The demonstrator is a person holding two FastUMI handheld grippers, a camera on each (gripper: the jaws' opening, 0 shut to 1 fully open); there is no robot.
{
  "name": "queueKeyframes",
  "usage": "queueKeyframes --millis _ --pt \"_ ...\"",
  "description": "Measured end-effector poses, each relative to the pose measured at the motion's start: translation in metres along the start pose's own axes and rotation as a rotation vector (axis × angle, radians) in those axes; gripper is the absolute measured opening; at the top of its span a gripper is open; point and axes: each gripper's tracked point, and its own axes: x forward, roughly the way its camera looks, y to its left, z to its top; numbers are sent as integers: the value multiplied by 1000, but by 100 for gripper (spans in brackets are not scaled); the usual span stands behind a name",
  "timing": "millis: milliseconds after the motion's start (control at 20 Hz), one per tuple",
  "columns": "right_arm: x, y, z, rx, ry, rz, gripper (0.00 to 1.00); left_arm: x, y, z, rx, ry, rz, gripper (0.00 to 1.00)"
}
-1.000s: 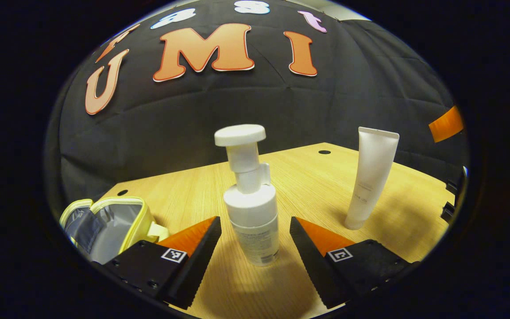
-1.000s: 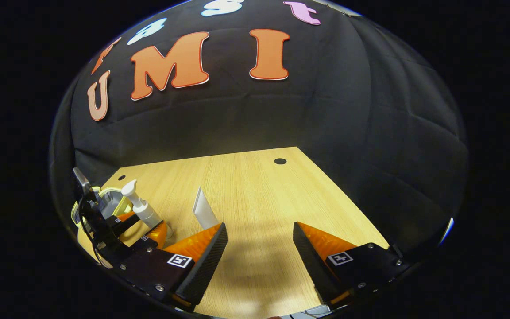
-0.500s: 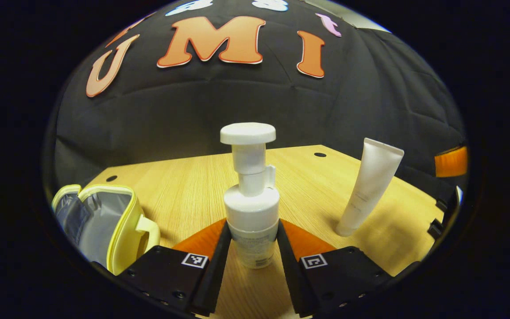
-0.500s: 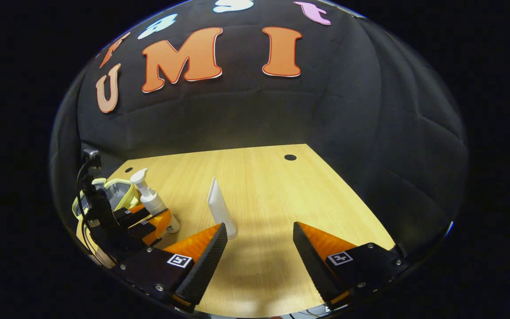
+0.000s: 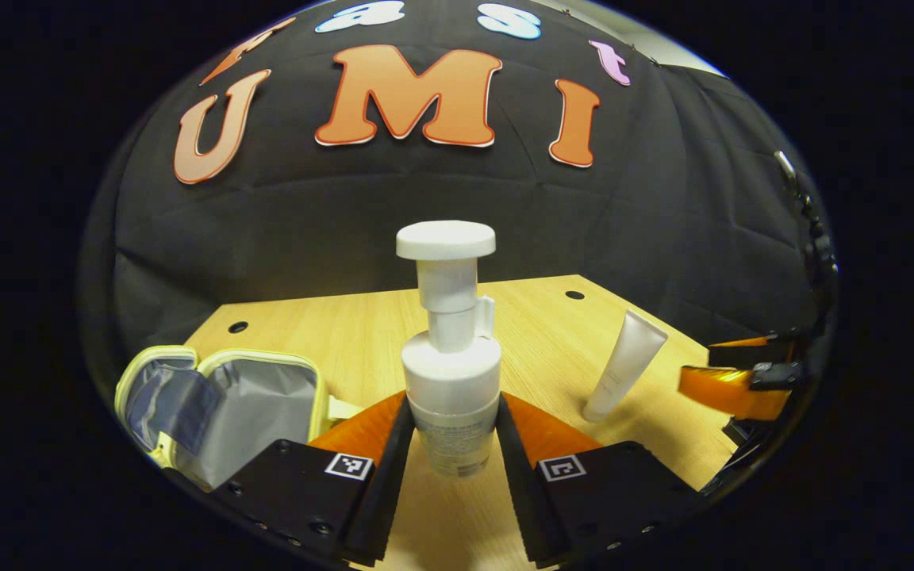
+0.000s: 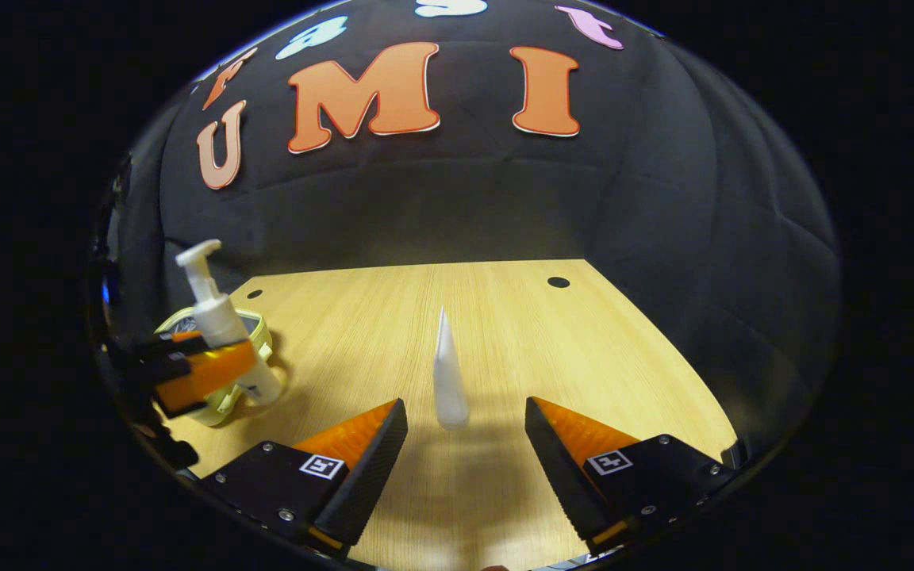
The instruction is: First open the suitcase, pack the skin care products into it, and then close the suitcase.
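A white pump bottle (image 5: 449,381) stands upright between the fingers of my left gripper (image 5: 447,444), which is shut on its lower body. The small yellow suitcase (image 5: 266,357) lies open at the left, showing a grey lining. A white tube (image 5: 624,365) stands on its cap to the right, with my right gripper (image 5: 711,369) beside it. In the right gripper view the tube (image 6: 447,381) stands edge-on just ahead of my open right gripper (image 6: 465,444), between its fingers' line but apart from them. At the left there, my left gripper (image 6: 223,369) holds the pump bottle (image 6: 215,317) in front of the suitcase (image 6: 263,337).
Everything sits on a light wooden table (image 6: 584,357) with small round holes (image 6: 558,282) near its far edge. The black cloth wall closes off the back and sides.
My left gripper shut on the pump bottle and carried it left toward the open suitcase. My right gripper swung toward the tube, which now stands in line with its open fingers.
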Motion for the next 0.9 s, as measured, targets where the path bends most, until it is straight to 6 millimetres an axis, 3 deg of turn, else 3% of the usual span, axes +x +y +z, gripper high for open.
queueKeyframes --millis 250,600,700,900 --pt "43 10 -10 -61 17 3 96 -39 36 19 10 -6 56 63" --pt "88 10 -39 -39 92 9 96 -62 68 16 9 6 116 61" --pt "93 8 -44 -37 102 9 94 -64 70 14 8 6 125 61" --pt "101 12 -51 -64 112 24 78 -66 72 10 20 11 146 61"
